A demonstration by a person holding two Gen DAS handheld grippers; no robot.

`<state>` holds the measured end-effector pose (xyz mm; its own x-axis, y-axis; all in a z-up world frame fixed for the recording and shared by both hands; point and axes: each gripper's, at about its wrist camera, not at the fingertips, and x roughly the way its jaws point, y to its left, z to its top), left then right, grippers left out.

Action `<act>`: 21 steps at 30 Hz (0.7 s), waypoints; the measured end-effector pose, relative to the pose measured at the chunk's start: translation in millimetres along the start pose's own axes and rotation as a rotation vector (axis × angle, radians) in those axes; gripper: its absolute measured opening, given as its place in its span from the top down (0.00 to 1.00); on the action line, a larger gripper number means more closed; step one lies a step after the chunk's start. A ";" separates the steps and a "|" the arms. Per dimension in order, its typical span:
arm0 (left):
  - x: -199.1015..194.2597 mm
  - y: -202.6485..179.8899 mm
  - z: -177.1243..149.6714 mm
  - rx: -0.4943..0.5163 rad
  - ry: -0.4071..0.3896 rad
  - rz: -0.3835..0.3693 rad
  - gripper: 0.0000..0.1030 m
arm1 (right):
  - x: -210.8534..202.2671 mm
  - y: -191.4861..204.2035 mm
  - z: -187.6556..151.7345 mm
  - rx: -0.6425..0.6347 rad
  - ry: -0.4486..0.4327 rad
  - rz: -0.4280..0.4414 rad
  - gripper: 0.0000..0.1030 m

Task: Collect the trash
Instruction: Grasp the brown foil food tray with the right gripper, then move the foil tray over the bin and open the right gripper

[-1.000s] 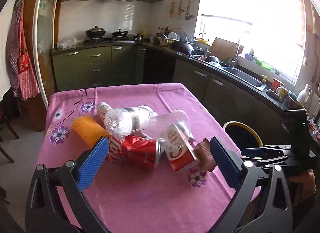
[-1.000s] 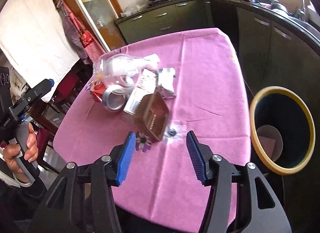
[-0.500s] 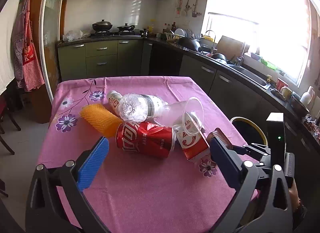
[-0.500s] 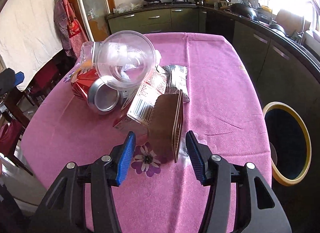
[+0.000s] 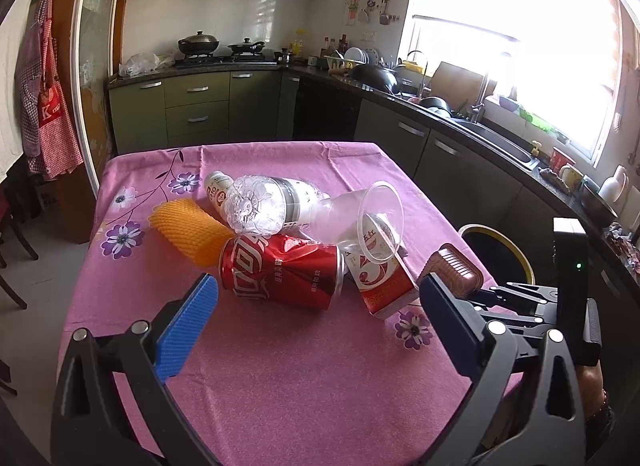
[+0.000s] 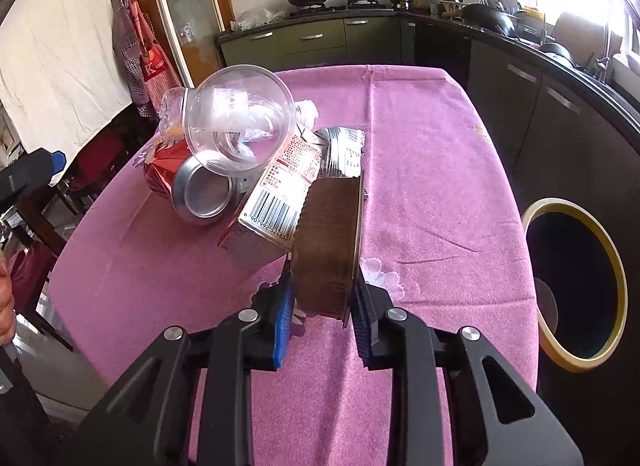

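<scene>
A heap of trash lies on the pink-clothed table (image 5: 280,378): a dented red cola can (image 5: 280,270), a clear plastic bottle (image 5: 264,205), a clear cup (image 6: 240,121), a red-and-white carton (image 6: 276,201), an orange foam net (image 5: 188,229) and a silver wrapper (image 6: 344,149). A brown plastic tray (image 6: 328,242) stands on edge at the heap's near side. My right gripper (image 6: 323,286) is closing on it, and both pads touch its sides. My left gripper (image 5: 316,290) hovers open, just short of the can, holding nothing.
A dark bin with a yellow rim (image 6: 576,286) stands on the floor off the table's right edge. Green kitchen cabinets and a counter with a sink (image 5: 496,141) run along the back and right. Chairs (image 6: 36,225) stand at the table's left.
The right jaws have narrowed from wide apart to gripping the brown tray, after moving in and down around it. The tray went from lying tilted to standing on edge. The left gripper barely moved.
</scene>
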<state>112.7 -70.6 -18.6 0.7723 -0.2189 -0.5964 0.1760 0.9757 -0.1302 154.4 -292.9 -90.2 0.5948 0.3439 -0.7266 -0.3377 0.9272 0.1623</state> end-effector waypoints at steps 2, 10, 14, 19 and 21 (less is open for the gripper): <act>-0.3 -1.1 0.3 0.001 0.000 0.001 0.07 | -4.9 -1.7 -0.1 0.004 -0.008 0.004 0.74; -2.5 -1.8 0.1 0.006 -0.001 0.006 0.07 | -43.4 -12.2 -0.2 0.015 -0.079 -0.018 0.74; -3.0 -2.1 0.0 0.007 0.000 0.005 0.07 | -72.9 -55.1 3.7 0.085 -0.133 -0.143 0.74; 0.8 -4.4 -1.4 0.012 0.014 0.002 0.07 | -88.8 -134.8 -1.9 0.213 -0.118 -0.334 0.74; 3.0 -6.7 -1.8 0.017 0.019 -0.001 0.07 | -83.6 -164.4 -6.7 0.255 -0.078 -0.370 0.74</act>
<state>112.7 -77.8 -20.9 0.7601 -0.2198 -0.6115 0.1872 0.9752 -0.1178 155.3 -475.0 -60.6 0.6981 -0.0162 -0.7159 0.0926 0.9934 0.0679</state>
